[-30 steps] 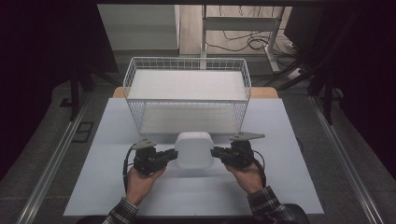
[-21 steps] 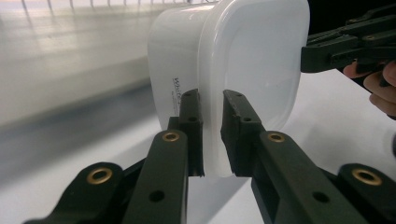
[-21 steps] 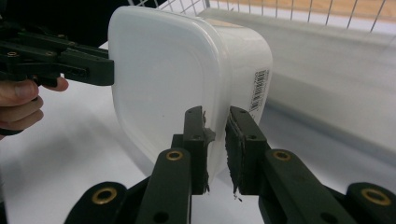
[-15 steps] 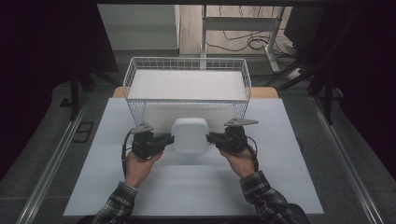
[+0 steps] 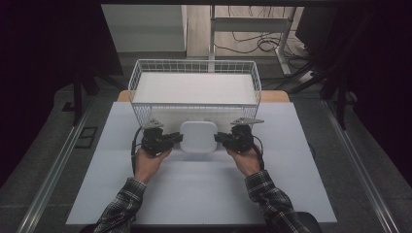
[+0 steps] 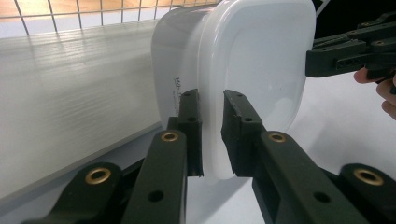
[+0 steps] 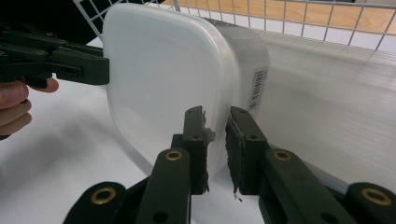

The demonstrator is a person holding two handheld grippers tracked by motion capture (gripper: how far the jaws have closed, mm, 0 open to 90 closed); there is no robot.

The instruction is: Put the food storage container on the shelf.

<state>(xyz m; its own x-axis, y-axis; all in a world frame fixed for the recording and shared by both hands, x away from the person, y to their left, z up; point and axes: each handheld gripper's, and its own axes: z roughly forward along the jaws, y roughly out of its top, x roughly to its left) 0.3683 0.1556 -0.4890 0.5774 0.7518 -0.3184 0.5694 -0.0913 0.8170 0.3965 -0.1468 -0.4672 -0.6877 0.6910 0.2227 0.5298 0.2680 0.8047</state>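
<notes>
A white lidded plastic container (image 5: 198,137) sits between the two hands at the middle of the white table top (image 5: 204,194), right up against the near wall of the white wire basket (image 5: 194,73). The left gripper (image 5: 176,139) has its jaws nearly closed on the container's left rim; in the left gripper view the two black pads clamp the protruding lip of the lid (image 6: 261,60), one pad on each face. The right gripper (image 5: 219,138) pinches the opposite rim in the same way, its jaws narrowed onto the lip, and in the right gripper view a barcode label (image 7: 255,89) shows on the container's side wall just beyond the pads. Each gripper view also catches the other gripper gripping the far edge. A person's hands in plaid sleeves (image 5: 269,199) hold both tools, with the container between them
</notes>
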